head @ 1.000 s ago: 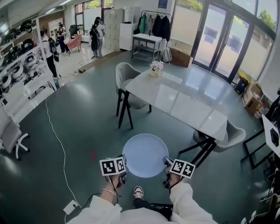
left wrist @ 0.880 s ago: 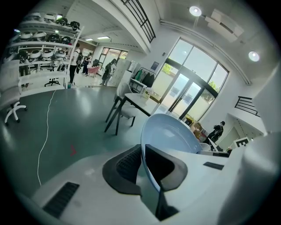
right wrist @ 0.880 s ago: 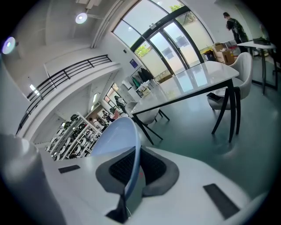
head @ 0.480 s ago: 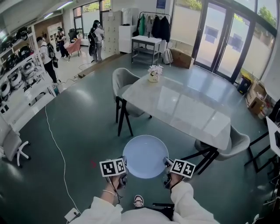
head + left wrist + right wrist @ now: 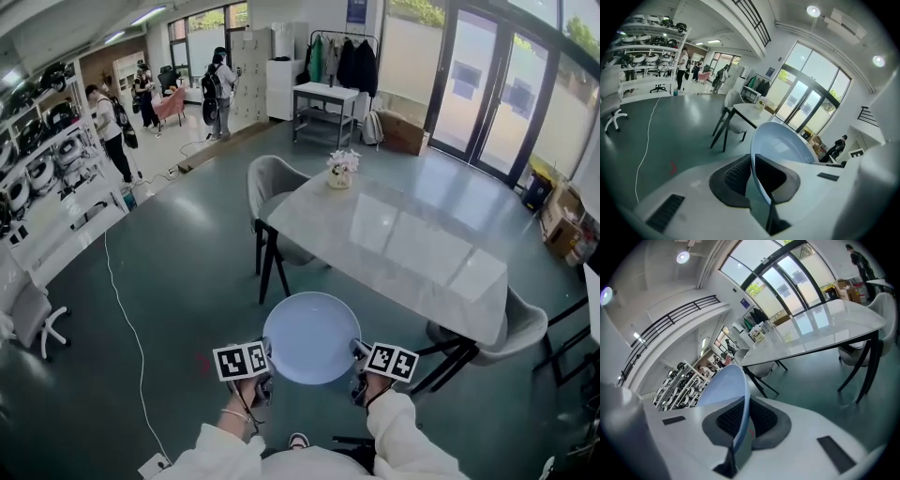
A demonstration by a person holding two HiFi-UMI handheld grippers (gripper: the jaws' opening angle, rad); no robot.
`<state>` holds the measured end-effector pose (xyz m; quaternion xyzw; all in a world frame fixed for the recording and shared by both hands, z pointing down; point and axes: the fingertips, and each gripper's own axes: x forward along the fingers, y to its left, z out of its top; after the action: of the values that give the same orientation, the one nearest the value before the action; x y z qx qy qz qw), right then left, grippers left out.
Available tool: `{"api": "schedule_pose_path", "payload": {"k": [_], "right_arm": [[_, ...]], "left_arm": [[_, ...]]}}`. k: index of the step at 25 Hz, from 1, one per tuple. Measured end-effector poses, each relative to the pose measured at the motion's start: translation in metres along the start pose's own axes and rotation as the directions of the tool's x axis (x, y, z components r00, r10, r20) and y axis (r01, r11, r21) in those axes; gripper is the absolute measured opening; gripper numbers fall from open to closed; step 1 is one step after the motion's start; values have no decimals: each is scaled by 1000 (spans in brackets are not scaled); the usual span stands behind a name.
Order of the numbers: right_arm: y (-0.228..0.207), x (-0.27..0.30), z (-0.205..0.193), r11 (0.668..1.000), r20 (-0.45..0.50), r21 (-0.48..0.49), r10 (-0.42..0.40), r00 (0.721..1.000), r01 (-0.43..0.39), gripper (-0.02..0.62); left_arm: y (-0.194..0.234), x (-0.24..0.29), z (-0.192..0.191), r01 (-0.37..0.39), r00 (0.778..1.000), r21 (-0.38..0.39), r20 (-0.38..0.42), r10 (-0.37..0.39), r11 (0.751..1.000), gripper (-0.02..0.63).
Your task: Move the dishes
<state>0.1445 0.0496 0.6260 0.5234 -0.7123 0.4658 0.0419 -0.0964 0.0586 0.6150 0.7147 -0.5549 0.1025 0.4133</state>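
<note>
My left tongs [image 5: 264, 356] pinch the left rim of the pale blue plate [image 5: 311, 336], and my right tongs [image 5: 357, 351] pinch its right rim, each pair of jaws pressed onto the thin edge. I hold the plate roughly level between them, in the air over the green floor [image 5: 178, 272]. It is near the closer end of the grey table [image 5: 403, 239] but not touching it.

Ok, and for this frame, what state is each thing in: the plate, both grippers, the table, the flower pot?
plate: empty, carried over the floor, gripped at opposite rims.
left gripper: shut on the plate's left rim.
right gripper: shut on the plate's right rim.
table: only the flower pot stands on it.
flower pot: upright, at the table's far corner.
</note>
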Motion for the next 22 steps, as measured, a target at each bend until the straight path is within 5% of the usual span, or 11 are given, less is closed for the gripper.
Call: {"api": "schedule_pose_path", "payload": {"k": [22], "right_arm": [[-21, 25, 36, 999, 12, 44, -3, 1000, 2, 71]], "left_arm": [[-17, 44, 34, 47, 999, 1, -19, -47, 999, 29]]}}
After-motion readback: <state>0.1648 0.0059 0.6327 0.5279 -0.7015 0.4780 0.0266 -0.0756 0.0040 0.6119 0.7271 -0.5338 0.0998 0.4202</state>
